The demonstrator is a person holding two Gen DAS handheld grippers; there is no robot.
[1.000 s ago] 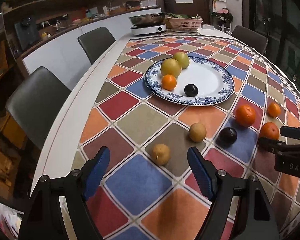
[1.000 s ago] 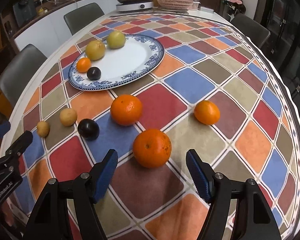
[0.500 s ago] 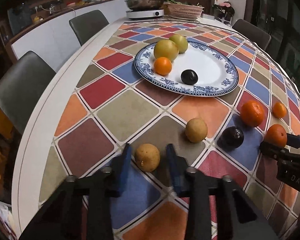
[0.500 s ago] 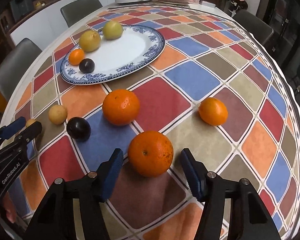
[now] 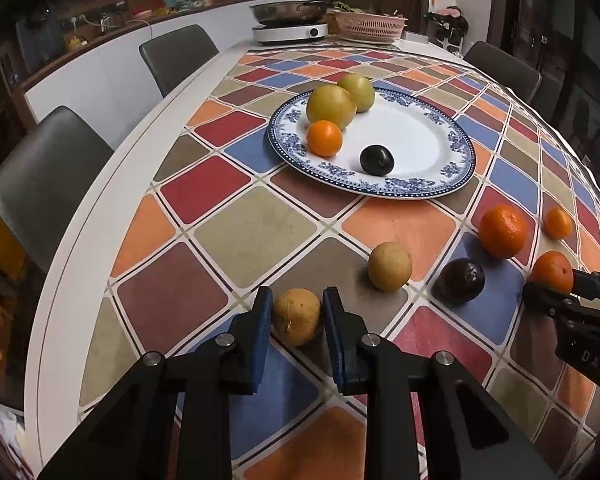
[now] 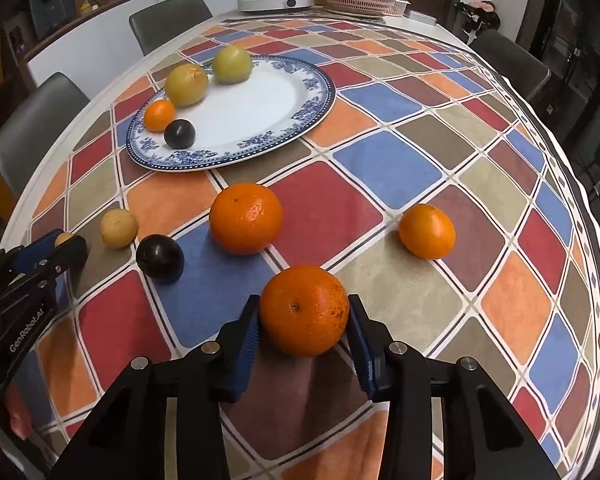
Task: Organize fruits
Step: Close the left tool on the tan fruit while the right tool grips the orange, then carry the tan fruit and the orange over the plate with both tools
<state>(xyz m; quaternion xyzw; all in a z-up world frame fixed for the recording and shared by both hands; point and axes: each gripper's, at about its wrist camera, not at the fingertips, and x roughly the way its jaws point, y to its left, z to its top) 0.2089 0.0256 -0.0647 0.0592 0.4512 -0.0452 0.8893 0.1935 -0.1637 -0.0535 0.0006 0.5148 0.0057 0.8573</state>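
My left gripper (image 5: 297,300) is shut on a small tan fruit (image 5: 296,314) resting on the chequered tablecloth near the table's left edge. In the right wrist view my right gripper (image 6: 304,304) has its jaws closing on a big orange (image 6: 304,310), both blue pads touching its sides. The blue-rimmed plate (image 5: 420,148) beyond holds two yellow-green fruits, a small orange and a dark plum. Loose between my grippers lie a second tan fruit (image 5: 390,266), a dark plum (image 5: 461,280), a large orange (image 6: 246,218) and a smaller orange (image 6: 427,231).
Grey chairs (image 5: 44,184) stand along the table's left side and one (image 6: 512,60) at the far right. At the far end sit an induction cooker with a pan (image 5: 290,30) and a pink basket (image 5: 370,24). The white table edge (image 5: 80,240) curves close on the left.
Both grippers went from wide open to closed around their fruit: the left jaws came in on the small tan fruit, the right jaws narrowed onto the big orange. Neither fruit has left the cloth.
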